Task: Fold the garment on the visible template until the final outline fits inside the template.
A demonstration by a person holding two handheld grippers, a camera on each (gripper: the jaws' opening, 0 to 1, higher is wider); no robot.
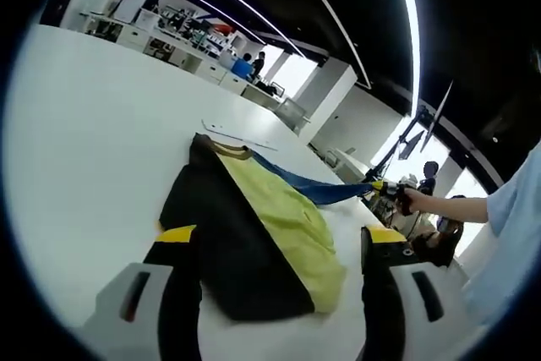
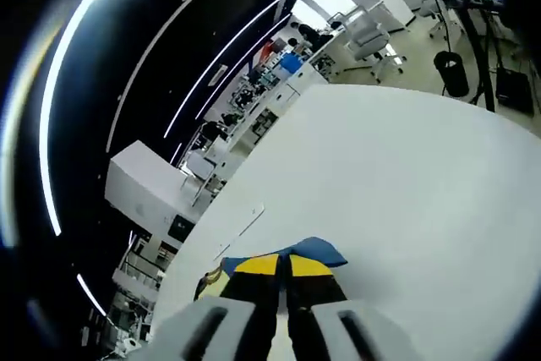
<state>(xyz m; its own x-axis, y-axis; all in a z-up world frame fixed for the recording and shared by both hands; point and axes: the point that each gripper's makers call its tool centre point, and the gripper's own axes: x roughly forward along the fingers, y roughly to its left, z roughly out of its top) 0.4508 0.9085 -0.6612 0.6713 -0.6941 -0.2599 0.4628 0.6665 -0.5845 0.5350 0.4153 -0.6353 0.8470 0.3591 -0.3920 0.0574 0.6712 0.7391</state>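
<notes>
White and broad, the table runs off into an open office with desks, chairs and people far back, long light strips crossing a dark ceiling. On it, in the left gripper view, lies the garment: a black body with a yellow-green panel folded over its right side and a tan collar at the far end. A blue sleeve stretches from it, lifted off the table toward the right, where the right gripper has it pinched at the tip, a person's hand behind it. The left gripper stands with its jaws wide apart, hovering just over the near edge of the garment, holding nothing. In the right gripper view, the yellow-tipped jaws are pressed together on the blue cloth, which bunches just ahead of them on the white surface.
</notes>
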